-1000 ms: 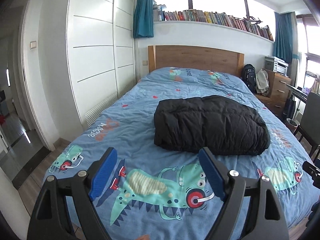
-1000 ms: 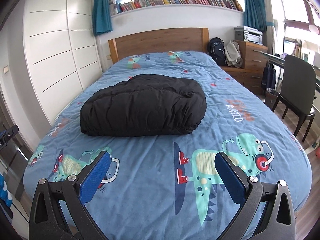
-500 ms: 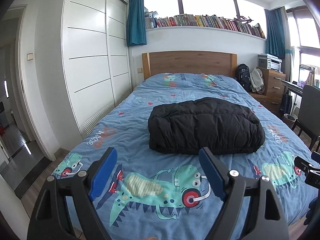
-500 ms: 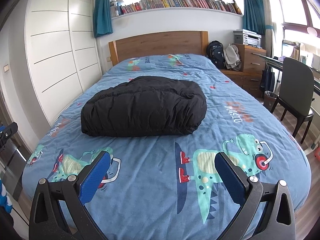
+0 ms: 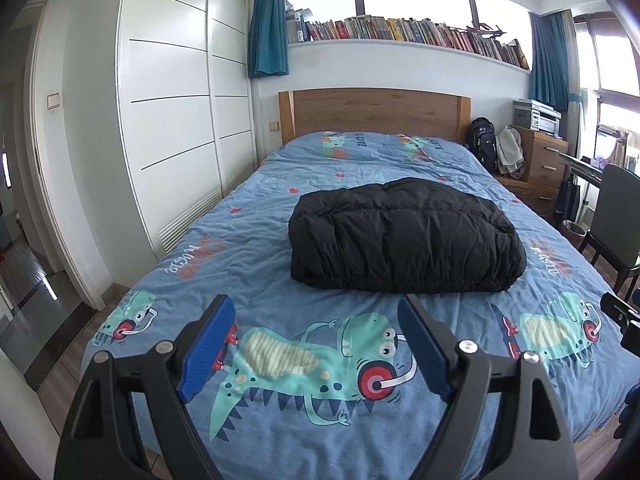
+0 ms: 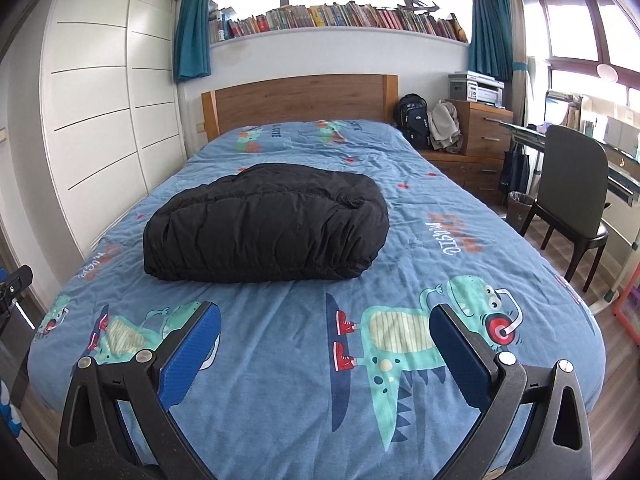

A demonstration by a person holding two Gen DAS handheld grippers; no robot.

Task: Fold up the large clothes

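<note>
A black puffy jacket (image 5: 404, 236) lies folded into a thick bundle in the middle of the bed (image 5: 256, 248); the right wrist view shows the jacket (image 6: 268, 228) left of centre. My left gripper (image 5: 316, 312) hovers over the foot of the bed, open, with nothing between its blue pads (image 5: 208, 344). My right gripper (image 6: 324, 316) also stands open and empty over the bed's (image 6: 420, 248) near end. Both grippers are well short of the jacket. Each view catches a black piece of the other gripper at its edge.
The bed has a blue dinosaur-print cover and a wooden headboard (image 5: 372, 112). White wardrobe doors (image 5: 172, 120) line the left wall. A dark chair (image 6: 572, 208), desk, wooden drawers (image 6: 480, 132) and a black backpack (image 6: 414, 120) stand to the right. A doorway opens at far left.
Both views have tilted slightly so the jacket sits lower and a little further off in the frames. The jaws of both grippers stay equally wide and the jacket has not moved.
</note>
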